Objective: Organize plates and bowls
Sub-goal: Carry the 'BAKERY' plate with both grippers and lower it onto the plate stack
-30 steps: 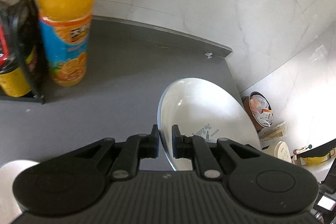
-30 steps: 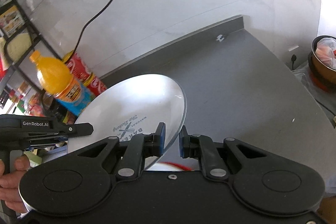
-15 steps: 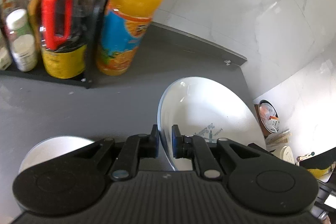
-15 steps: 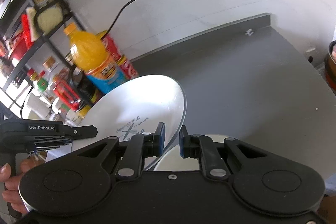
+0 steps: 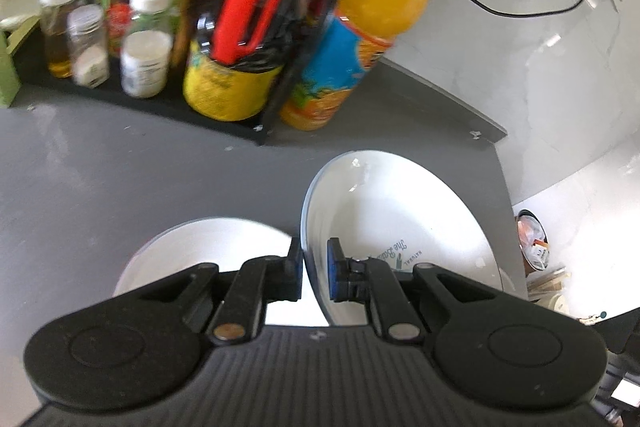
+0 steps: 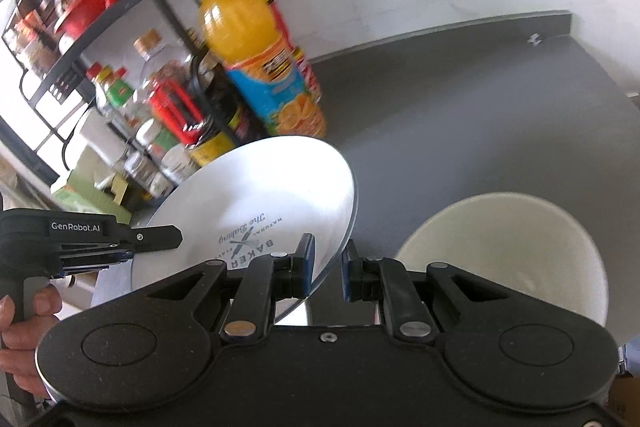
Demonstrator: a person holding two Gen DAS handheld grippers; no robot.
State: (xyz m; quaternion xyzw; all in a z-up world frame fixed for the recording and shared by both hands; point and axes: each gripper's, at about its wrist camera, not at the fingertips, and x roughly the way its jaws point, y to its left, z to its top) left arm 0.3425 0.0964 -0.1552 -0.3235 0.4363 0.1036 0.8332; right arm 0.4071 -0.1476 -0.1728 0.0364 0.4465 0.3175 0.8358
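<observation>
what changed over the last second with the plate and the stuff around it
Both views swung toward the rack of bottles, which came into view. A white bowl on the counter came into view below the carried white plate. Nothing was taken or let go. Unchanged: left gripper and right gripper each clamp the plate's rim, and the orange juice bottle stands beside the rack.
</observation>
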